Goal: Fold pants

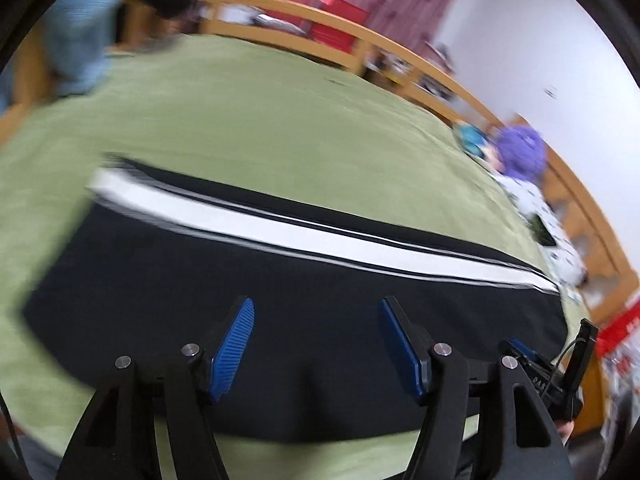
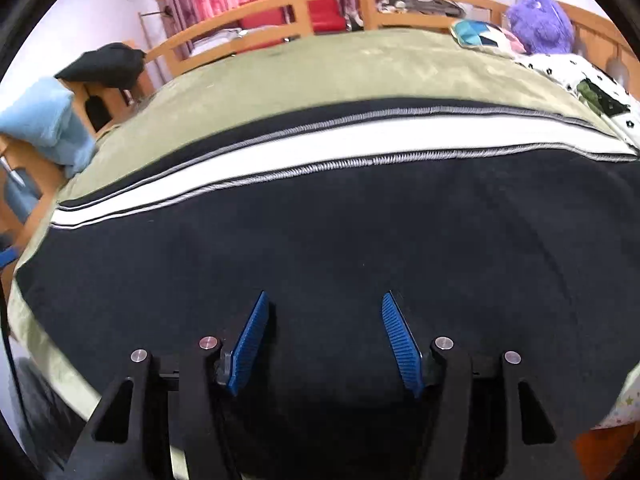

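a green bedcover [image 2: 320, 64] is stretching across the wooden-railed bed [image 2: 256, 12]. the black pants [image 2: 360, 232] with a white side stripe [image 2: 320, 148] are lying flat on it, near the front edge. the left gripper [image 1: 316, 308] is hovering over the dark fabric, blue pads apart, gripping nothing. the right gripper [image 2: 324, 300] is doing likewise, its pads spread wide.

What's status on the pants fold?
Left gripper open, right gripper open, both empty over pants. Pants flat on green bedspread, stripe up. Nothing in the way.
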Demonstrator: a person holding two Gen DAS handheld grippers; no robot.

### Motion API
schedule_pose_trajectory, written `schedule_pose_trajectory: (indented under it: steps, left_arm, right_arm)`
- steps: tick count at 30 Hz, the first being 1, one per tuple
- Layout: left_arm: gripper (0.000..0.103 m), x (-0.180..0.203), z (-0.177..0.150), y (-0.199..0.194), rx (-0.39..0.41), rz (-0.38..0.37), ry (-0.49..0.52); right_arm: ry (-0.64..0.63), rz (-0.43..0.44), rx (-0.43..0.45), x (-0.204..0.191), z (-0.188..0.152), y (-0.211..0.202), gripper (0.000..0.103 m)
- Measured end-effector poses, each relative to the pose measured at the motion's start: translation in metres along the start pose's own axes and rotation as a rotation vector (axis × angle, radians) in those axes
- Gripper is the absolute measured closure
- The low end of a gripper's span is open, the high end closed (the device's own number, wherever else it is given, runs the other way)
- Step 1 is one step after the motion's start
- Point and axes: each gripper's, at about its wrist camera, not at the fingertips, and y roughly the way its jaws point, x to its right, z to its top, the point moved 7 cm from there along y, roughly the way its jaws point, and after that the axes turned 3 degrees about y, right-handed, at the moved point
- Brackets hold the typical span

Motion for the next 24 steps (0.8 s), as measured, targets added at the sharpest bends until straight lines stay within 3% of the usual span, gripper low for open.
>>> schedule_pose_trajectory:
  steps: [3, 6, 10, 12, 15, 17, 21, 24]
  left_arm:
    - [0.040, 0.069, -0.004, 0.044, -0.046, -0.085, 0.071]
    - [0.040, 0.133, -0.013, 0.076, -0.066, -0.120, 0.159]
    - [0.040, 0.201, -0.031, 0.121, -0.106, -0.109, 0.238]
    - [0.040, 0.212, -0.044, 0.140, -0.142, -0.063, 0.266]
    - [0.043, 0.200, -0.055, 0.160, -0.181, 0.066, 0.335]
    - [0.042, 0.184, -0.052, 0.148, -0.140, 0.080, 0.358]
    - [0.042, 0.104, -0.037, 0.120, -0.148, 0.256, 0.339]
    - [0.041, 0.040, -0.025, 0.099, -0.154, 0.291, 0.271]
  right_arm:
    - [0.010, -0.047, 0.040, 0.022, 0.007, -0.026, 0.044]
    - [0.030, -0.131, 0.063, 0.053, 0.007, -0.047, 0.044]
    - [0.145, -0.143, 0.041, 0.086, -0.013, -0.063, 0.044]
    - [0.169, -0.167, 0.051, 0.093, -0.017, -0.066, 0.044]
    - [0.194, -0.181, 0.053, 0.099, -0.017, -0.064, 0.044]
    - [0.195, -0.180, 0.049, 0.097, -0.016, -0.059, 0.044]
    - [0.172, -0.189, 0.066, 0.080, -0.014, -0.054, 0.044]
    - [0.179, -0.173, 0.071, 0.065, -0.008, -0.044, 0.043]
